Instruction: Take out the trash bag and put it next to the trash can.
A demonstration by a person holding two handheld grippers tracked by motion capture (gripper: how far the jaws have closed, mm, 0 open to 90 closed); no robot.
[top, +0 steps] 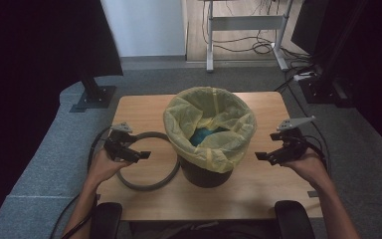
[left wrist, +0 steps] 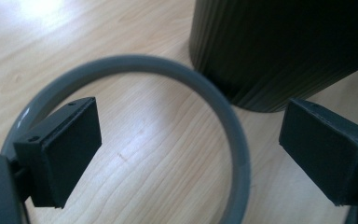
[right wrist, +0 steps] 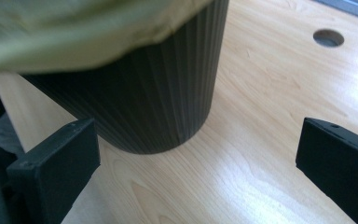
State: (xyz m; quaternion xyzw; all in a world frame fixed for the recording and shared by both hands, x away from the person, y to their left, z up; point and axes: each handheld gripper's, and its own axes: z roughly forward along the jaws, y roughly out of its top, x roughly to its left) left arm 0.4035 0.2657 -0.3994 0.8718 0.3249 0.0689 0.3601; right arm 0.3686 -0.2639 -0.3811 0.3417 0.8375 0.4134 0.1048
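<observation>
Lining the dark bin (top: 204, 172), a yellow bag (top: 210, 122) holds something blue (top: 202, 134).

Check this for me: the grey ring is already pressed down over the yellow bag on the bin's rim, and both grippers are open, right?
Not quite. The grey ring lies flat on the table beside the bin, not over the yellow bag; the high view shows this. Both the left gripper and right gripper are open.

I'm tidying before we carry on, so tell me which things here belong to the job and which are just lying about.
Part of the job:
- bin with yellow liner
- grey ring beside it
- left gripper, jaws open
- right gripper, jaws open

Lying about:
- desk frame on the floor
- cables behind it
</observation>
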